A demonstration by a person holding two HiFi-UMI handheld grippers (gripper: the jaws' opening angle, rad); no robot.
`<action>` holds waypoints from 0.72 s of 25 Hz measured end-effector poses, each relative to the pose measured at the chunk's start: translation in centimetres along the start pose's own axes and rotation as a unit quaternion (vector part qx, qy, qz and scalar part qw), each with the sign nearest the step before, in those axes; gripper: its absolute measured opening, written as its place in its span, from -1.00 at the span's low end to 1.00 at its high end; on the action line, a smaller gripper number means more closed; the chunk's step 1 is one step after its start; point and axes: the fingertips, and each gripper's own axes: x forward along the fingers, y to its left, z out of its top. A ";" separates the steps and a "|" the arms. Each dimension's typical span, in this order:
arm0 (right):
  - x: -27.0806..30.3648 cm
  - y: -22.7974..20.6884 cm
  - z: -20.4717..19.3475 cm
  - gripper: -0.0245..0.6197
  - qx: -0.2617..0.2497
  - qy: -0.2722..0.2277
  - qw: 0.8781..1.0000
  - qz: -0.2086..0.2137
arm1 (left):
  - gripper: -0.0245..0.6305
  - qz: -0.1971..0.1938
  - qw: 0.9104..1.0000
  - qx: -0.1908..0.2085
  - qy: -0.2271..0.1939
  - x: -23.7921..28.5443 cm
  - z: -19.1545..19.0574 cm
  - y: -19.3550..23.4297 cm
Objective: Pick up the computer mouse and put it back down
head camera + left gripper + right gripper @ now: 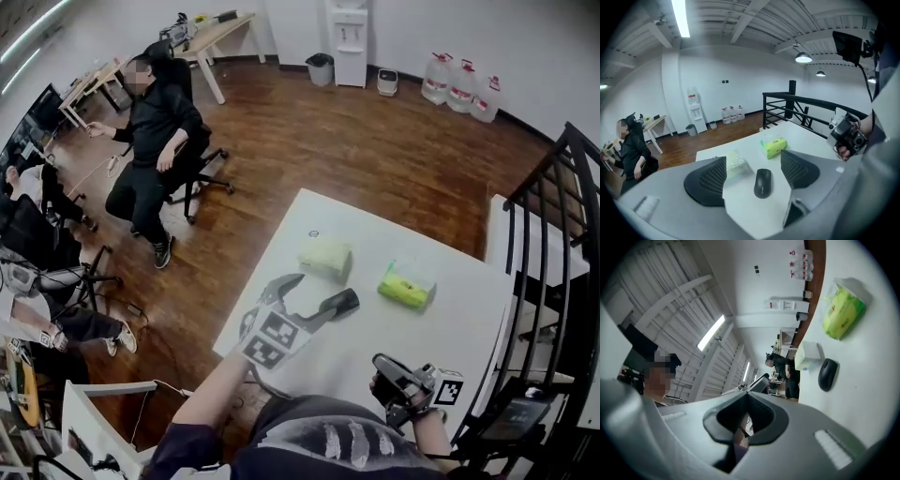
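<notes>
My left gripper [317, 291] hangs with its jaws spread over the near left corner of the white table [469, 319], just short of a pale yellow packet [325, 258]. A green tissue pack [406, 284] lies near that packet, to its right. My right gripper [388, 369] sits at the table's near edge, close to my body, its jaws unclear from up here. Across the wooden floor [375, 141] a person in black [155, 131] sits on an office chair, three water bottles [459, 84] stand by the far wall, and a black railing [553, 244] runs along the table's right.
</notes>
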 end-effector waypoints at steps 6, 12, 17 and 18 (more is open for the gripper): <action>0.0 -1.6 0.7 -0.91 0.007 -0.014 0.999 -0.029 | 0.23 -0.083 0.992 0.003 0.093 8.2 -4.0 -1.6; -0.5 -2.4 2.5 -0.91 0.014 -0.022 0.999 -0.045 | 0.23 -0.123 0.969 0.035 0.212 15.3 -9.2 -3.3; -0.2 -2.9 2.2 -0.91 0.014 -0.021 0.998 -0.052 | 0.22 -0.144 0.955 0.024 0.259 17.4 -12.6 -4.3; -0.2 -2.9 2.3 -0.91 0.014 -0.021 0.998 -0.053 | 0.22 -0.142 0.953 0.023 0.265 17.8 -13.0 -4.2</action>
